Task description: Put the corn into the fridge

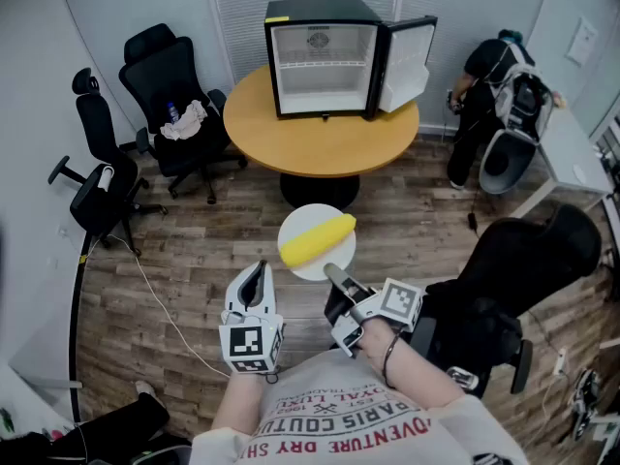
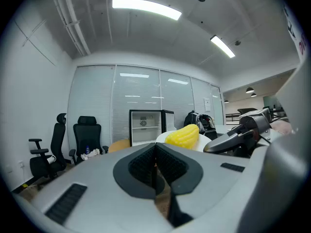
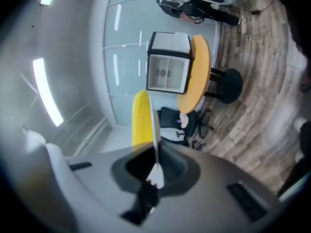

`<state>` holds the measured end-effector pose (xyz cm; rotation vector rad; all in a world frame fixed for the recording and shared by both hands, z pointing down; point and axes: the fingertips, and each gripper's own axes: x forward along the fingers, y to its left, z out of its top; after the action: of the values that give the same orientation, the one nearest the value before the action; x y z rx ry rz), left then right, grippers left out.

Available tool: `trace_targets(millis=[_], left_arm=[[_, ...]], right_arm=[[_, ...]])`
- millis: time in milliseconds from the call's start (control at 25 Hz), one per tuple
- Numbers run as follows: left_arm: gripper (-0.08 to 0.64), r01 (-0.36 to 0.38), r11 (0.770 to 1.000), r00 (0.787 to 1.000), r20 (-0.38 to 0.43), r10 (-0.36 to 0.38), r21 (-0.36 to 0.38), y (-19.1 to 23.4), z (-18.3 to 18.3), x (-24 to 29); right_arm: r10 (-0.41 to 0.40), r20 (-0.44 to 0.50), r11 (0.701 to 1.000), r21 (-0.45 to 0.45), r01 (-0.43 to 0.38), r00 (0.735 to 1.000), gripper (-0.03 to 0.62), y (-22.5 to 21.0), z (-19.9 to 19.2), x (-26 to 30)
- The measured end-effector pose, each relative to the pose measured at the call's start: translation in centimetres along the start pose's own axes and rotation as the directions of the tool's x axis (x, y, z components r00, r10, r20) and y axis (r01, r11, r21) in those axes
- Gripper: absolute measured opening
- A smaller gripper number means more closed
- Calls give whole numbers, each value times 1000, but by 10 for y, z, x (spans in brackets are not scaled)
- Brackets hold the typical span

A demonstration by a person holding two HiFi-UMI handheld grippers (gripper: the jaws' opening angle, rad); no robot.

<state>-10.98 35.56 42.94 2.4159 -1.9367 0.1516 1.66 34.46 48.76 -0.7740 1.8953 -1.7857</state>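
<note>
Corn (image 1: 317, 240) lies on a white plate (image 1: 327, 265), well short of the fridge (image 1: 325, 56), out over the wood floor (image 1: 194, 260) on the near side of the fridge's table. Right gripper (image 1: 332, 275) is clamped on the plate's near rim; the right gripper view shows the rim edge-on, pinched between the pads. Left gripper (image 1: 257, 279) is just beside it, further from the fridge than the corn, jaws pressed together with nothing between them. Fridge stands on a round yellow table (image 1: 320, 143), door (image 1: 407, 56) swung open on its right in the head view, white interior facing the corn. Two black office chairs (image 1: 174, 105) stand left of the fridge. A person (image 1: 489, 85) bends over at the right of the fridge.
</note>
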Motion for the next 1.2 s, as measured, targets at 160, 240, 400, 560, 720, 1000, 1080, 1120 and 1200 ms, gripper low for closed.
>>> trace_targets(millis=[160, 240, 400, 560, 720, 1000, 1080, 1120, 1200], left_arm=[[29, 2, 1000, 1000, -4, -2, -1, 3, -1, 4], [29, 2, 1000, 1000, -5, -2, -2, 5, 0, 6], [29, 6, 1000, 1000, -5, -6, -4, 12, -1, 8], [29, 17, 1000, 1000, 2, -17, -1, 16, -2, 8], [29, 41, 999, 999, -1, -41, 14, 20, -5, 8], [29, 46, 997, 999, -22, -45, 59, 25, -9, 30], [29, 38, 995, 999, -15, -37, 88, 26, -5, 44], [29, 38, 995, 999, -13, -37, 90, 26, -4, 52], [29, 40, 996, 999, -17, -39, 81, 28, -5, 69]], right_arm=[[7, -8, 1000, -6, -7, 1000, 37, 2, 1, 5], [5, -5, 1000, -6, -5, 1000, 37, 2, 1, 7], [-26, 12, 1000, -7, 27, 1000, 37, -1, 1, 11], [-53, 27, 998, 20, 53, 998, 37, -10, -3, 14], [-60, 48, 997, 46, 58, 997, 37, -16, -3, 17], [-54, 72, 997, 51, 51, 996, 37, -22, 20, 33], [-56, 75, 997, 51, 53, 996, 37, -24, 32, 42], [-62, 77, 997, 52, 58, 995, 37, -26, 38, 46], [-78, 78, 996, 56, 74, 994, 37, -32, 52, 56]])
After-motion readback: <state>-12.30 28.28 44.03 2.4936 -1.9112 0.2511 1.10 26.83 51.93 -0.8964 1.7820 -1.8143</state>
